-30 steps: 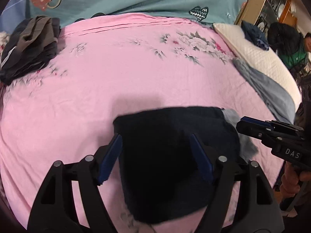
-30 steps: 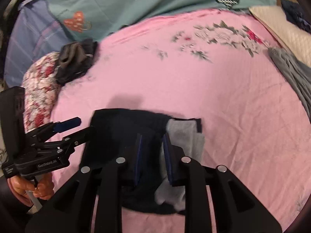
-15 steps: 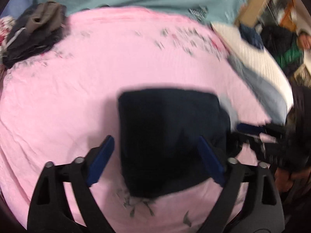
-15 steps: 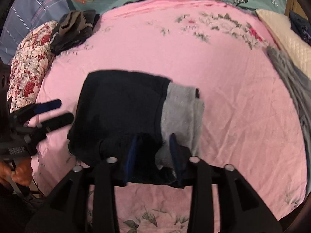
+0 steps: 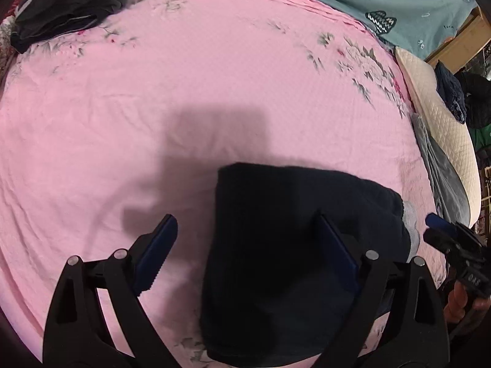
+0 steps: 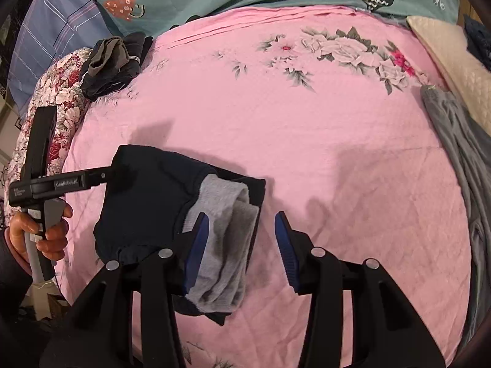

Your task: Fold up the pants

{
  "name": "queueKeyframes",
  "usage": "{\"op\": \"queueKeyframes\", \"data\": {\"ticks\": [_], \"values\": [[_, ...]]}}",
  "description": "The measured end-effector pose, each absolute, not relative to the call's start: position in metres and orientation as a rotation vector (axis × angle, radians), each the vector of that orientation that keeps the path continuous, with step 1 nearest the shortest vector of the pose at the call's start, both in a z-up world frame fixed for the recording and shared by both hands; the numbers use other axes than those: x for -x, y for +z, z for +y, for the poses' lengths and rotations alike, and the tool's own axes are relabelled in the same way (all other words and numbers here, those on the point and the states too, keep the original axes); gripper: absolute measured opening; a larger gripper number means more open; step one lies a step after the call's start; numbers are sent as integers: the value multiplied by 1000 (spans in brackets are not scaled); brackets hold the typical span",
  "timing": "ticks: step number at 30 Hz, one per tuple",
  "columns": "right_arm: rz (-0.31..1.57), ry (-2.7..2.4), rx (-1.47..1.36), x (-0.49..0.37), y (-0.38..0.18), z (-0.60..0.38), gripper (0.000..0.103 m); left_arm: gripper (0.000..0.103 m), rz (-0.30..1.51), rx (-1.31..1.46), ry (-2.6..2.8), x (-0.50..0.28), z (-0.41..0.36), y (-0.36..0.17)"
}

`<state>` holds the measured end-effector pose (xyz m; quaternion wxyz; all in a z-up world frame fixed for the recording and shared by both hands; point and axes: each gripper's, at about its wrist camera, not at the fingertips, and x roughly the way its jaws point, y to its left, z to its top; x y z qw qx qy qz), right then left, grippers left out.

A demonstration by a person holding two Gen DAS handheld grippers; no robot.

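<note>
Right wrist view: pants folded small on the sheet, grey lining by your right gripper, both it and the left gripper spread, holding nothing; tuck lining under, press flat.

One folded pants, two grippers
</note>
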<state>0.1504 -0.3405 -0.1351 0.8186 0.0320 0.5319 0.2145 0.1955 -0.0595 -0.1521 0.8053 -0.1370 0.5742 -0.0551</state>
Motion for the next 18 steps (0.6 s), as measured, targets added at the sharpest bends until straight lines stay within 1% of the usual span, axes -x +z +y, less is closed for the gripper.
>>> {"op": "queueKeyframes", "data": {"ticks": [1,2,7,10,17,18], "values": [[1143,465,-76,-154,-138,-342,54,94,1232,289,-119,-195,-61,-153],[1155,472,-86,-158,-142,-344,56,95,1234,285,-117,-194,-61,-154],[1208,527,-181,-168,-155,-346,57,96,1261,321,-145,-200,-57,-160],[1219,525,-210,-173,-161,-343,59,96,1274,340,-185,-203,-55,-164],[1302,566,-305,-192,-183,-340,60,96,1326,380,-353,-208,-59,-176],[1316,583,-327,-194,-187,-341,63,96,1337,378,-381,-209,-61,-178]]}}
